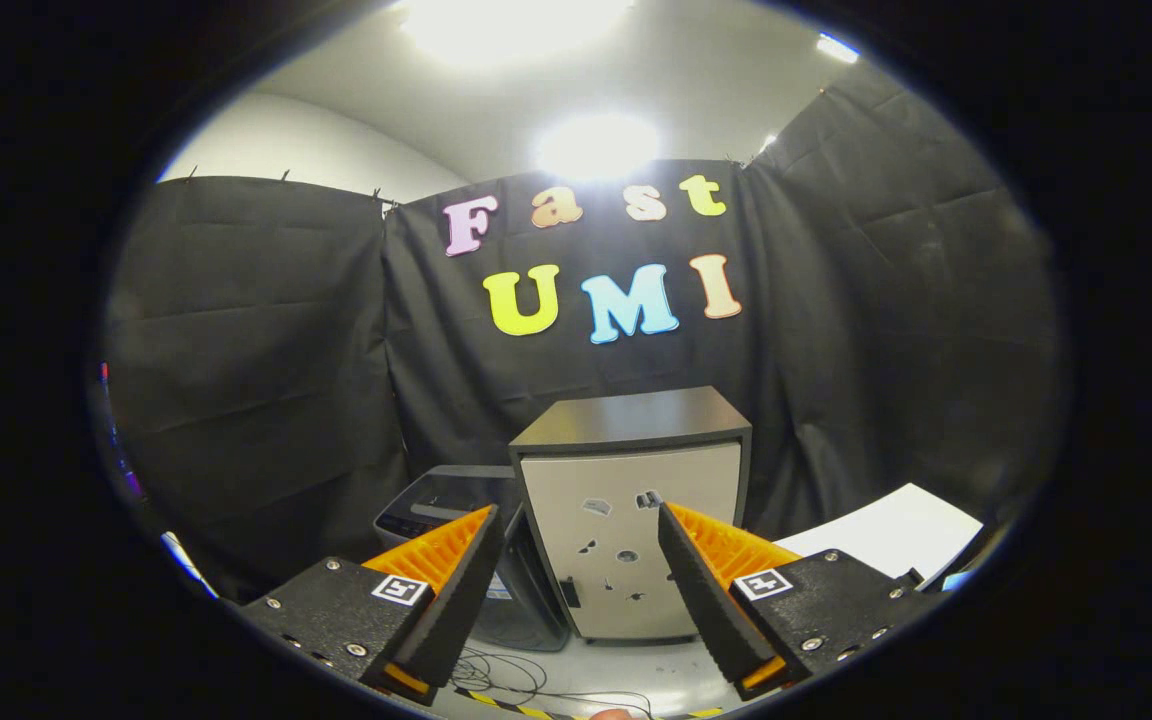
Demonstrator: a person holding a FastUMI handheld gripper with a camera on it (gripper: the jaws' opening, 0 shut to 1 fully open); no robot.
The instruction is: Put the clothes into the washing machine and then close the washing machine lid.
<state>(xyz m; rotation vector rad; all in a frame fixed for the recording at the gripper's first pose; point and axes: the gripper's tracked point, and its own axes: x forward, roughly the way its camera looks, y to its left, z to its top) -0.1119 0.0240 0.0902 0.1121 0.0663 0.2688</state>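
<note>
On the left, behind the left finger, stands a low grey washing machine [436,510]; whether its lid is up or down I cannot tell, and what lies inside is hidden. No clothes can be made out. The gripper [576,590] is held high and level, fingers spread wide with nothing between them, likely to take in the whole scene. Beyond them stands a pale cabinet [631,520] with a dark top. Far right lies a white board [896,530].
</note>
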